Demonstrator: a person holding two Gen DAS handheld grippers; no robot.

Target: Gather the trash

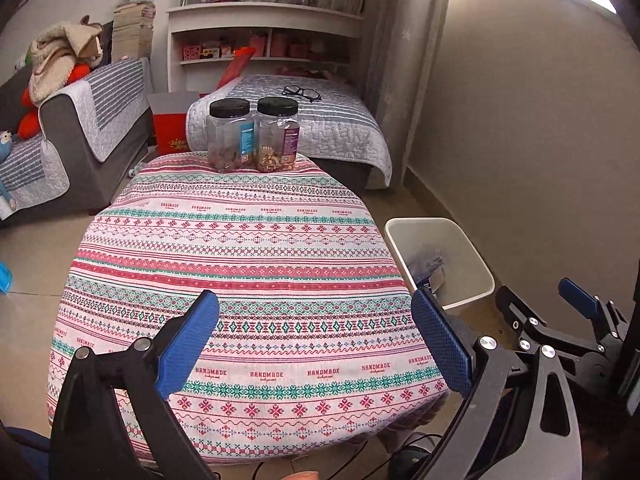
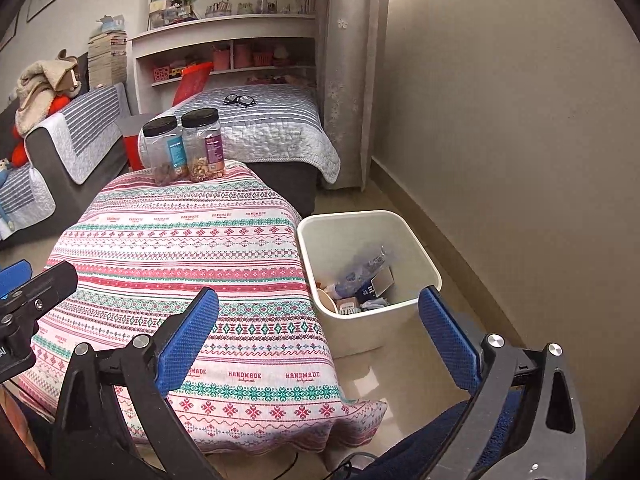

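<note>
A white bin [image 2: 408, 240] stands on the floor to the right of the table; it also shows in the left wrist view [image 1: 476, 264]. Inside it lie a crumpled plastic bottle [image 2: 360, 272], wrappers and small boxes. The table wears a pink, red and green patterned cloth [image 1: 240, 264], which the right wrist view [image 2: 192, 248] shows too. My left gripper [image 1: 316, 344] is open and empty above the table's near end. My right gripper [image 2: 320, 340] is open and empty over the table's near right corner, beside the bin. It also appears at the right of the left wrist view [image 1: 540, 300].
Two clear jars with black lids [image 1: 230, 136] [image 1: 278, 134] stand at the table's far edge. Behind them is a bed with glasses [image 1: 302, 93] on it, a grey sofa [image 1: 72, 136] at left, white shelves [image 1: 264, 40] and a wall at right.
</note>
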